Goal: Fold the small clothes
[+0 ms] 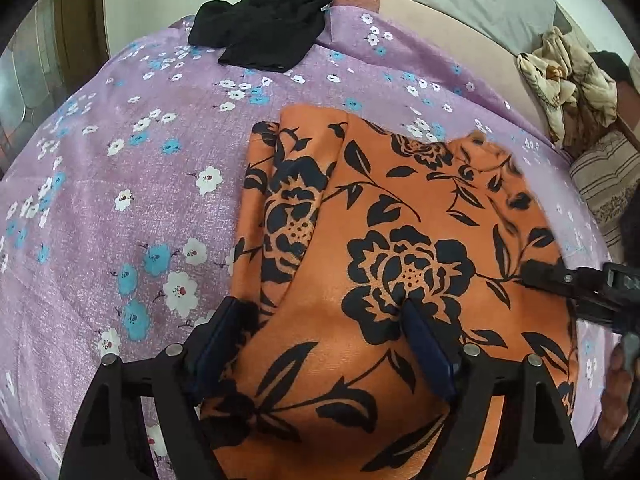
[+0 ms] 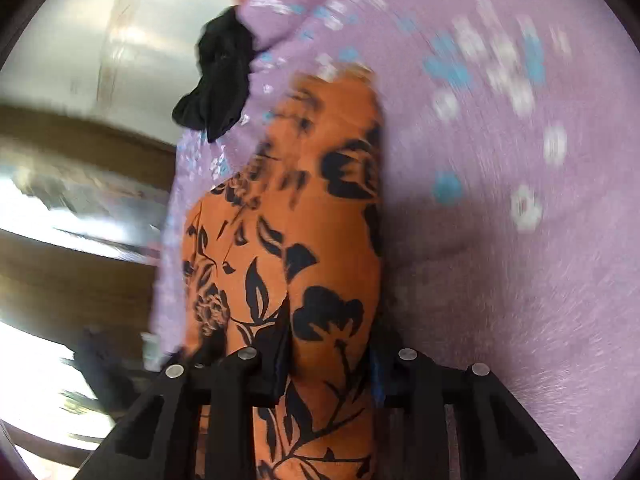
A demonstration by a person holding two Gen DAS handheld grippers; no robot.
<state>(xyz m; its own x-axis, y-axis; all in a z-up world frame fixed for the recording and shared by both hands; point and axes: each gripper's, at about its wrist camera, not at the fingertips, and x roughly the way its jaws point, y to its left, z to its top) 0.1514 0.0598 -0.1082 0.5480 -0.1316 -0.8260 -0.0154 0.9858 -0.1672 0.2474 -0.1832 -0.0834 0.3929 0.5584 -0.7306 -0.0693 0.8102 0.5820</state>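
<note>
An orange garment with a black flower print (image 1: 400,240) lies partly folded on the purple flowered bedsheet (image 1: 120,184). My left gripper (image 1: 320,320) is open, with its fingers pressed on the near end of the garment. My right gripper (image 1: 560,280) reaches in from the right at the garment's right edge. In the right wrist view, which is blurred, the right gripper (image 2: 332,344) has its fingers set apart with a raised fold of the orange garment (image 2: 320,240) between them. I cannot tell whether it grips the cloth.
A black garment (image 1: 264,28) lies bunched at the far edge of the sheet, also in the right wrist view (image 2: 220,76). A crumpled beige cloth (image 1: 568,80) and a striped cushion (image 1: 608,192) lie at the right. A wooden frame (image 2: 80,280) shows beyond the bed's edge.
</note>
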